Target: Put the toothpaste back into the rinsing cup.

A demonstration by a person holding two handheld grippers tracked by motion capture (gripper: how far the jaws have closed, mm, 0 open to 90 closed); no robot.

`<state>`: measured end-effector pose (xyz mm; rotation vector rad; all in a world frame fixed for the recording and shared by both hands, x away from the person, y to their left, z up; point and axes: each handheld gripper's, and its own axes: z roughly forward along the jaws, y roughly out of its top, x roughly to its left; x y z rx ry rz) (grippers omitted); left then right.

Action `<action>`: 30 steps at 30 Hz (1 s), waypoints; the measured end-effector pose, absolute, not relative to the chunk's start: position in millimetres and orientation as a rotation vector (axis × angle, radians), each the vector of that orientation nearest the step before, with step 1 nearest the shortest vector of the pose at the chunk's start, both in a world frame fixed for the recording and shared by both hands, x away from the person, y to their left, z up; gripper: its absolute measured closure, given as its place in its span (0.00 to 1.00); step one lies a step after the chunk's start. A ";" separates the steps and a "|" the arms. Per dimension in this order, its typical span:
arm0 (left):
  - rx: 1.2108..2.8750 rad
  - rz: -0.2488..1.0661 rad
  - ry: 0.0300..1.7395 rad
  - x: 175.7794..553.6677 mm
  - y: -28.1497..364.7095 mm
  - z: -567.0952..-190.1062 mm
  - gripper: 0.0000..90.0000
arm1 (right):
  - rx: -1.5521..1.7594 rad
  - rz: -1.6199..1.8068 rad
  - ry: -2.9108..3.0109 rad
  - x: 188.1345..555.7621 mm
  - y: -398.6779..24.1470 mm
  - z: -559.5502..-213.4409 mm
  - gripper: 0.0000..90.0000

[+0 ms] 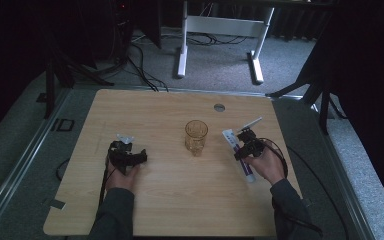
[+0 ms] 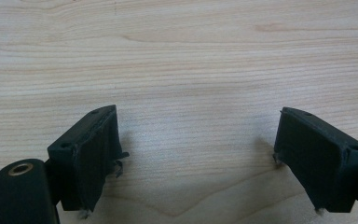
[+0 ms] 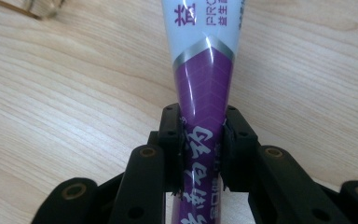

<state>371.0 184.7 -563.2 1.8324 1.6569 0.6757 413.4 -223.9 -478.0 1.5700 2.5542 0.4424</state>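
Observation:
A white and purple toothpaste tube (image 1: 240, 152) (image 3: 201, 88) lies lengthwise between my right gripper's jaws, and the right gripper (image 1: 245, 142) (image 3: 200, 149) is shut on its purple part, just above the wooden table (image 1: 170, 205). An amber glass cup (image 1: 196, 136) stands upright at the table's middle, left of the tube. A toothbrush (image 1: 250, 124) lies behind the right gripper. My left gripper (image 1: 127, 150) (image 2: 193, 154) rests low over bare wood at the left, jaws wide open with nothing between them.
A round grey grommet (image 1: 219, 107) sits in the table near its far edge. Behind the table stand a white desk frame (image 1: 220, 30) and cables on the floor. A small white object (image 1: 125, 137) lies just beyond the left gripper.

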 end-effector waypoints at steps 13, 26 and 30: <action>1.832 0.676 1.657 371.0 184.7 -563.2 0.16 | 1.602 0.601 2.496 411.7 -231.9 -462.2 0.81; 1.833 0.676 1.657 371.0 184.7 -563.2 0.16 | 1.544 0.738 2.441 409.0 -230.1 -450.7 0.81; 1.836 0.676 1.656 371.0 184.8 -563.2 0.16 | 1.526 0.755 2.436 408.4 -228.9 -448.8 0.81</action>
